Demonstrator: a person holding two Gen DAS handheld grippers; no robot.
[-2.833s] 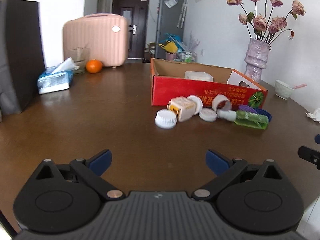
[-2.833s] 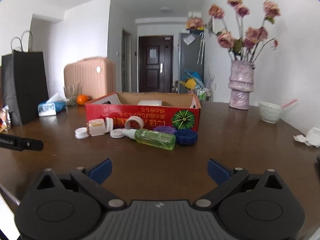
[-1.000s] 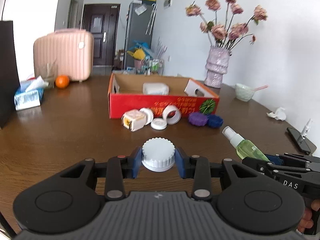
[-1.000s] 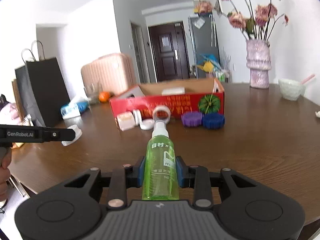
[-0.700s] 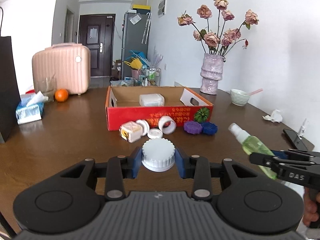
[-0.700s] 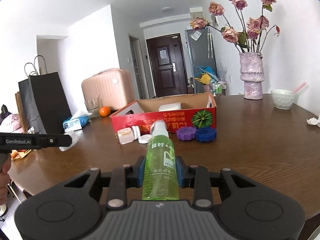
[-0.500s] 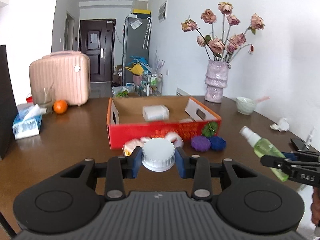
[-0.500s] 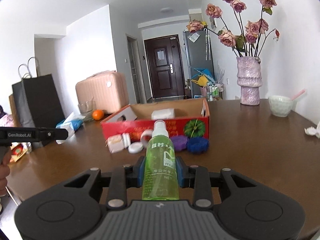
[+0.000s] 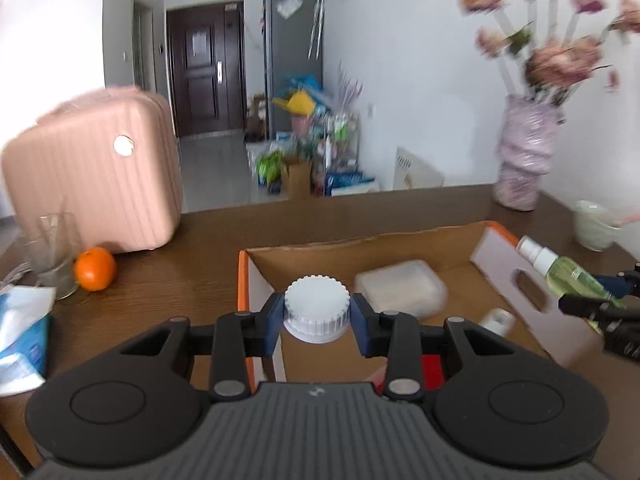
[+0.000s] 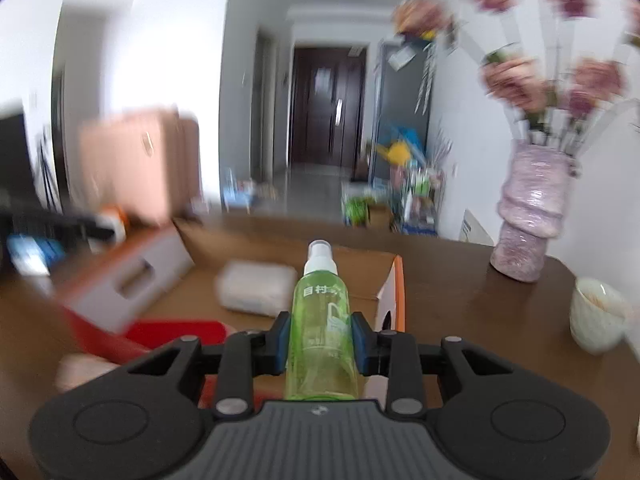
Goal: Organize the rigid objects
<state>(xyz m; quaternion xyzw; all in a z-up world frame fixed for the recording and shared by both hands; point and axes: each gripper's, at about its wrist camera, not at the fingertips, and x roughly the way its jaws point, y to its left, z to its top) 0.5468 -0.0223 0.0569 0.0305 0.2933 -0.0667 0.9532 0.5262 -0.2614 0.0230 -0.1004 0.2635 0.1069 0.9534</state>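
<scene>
My left gripper [image 9: 316, 322] is shut on a white ribbed cap [image 9: 316, 306] and holds it above the near left corner of the red cardboard box [image 9: 256, 280]. My right gripper [image 10: 322, 344] is shut on a green spray bottle [image 10: 322, 332], nozzle forward, above the near right part of the box [image 10: 394, 284]. The bottle also shows at the right of the left wrist view [image 9: 568, 274]. A white container [image 9: 400, 288] and a small white piece [image 9: 496, 320] lie inside the box.
A pink suitcase [image 9: 92, 172], a glass [image 9: 54, 252], an orange [image 9: 95, 269] and a tissue pack [image 9: 20, 328] stand at the left. A vase of flowers [image 10: 528, 216] and a white bowl [image 10: 596, 314] stand on the brown table at the right.
Both grippers have moved forward and up, from in front of the box to over it, each still holding its object. The items in front of the box have dropped out of view.
</scene>
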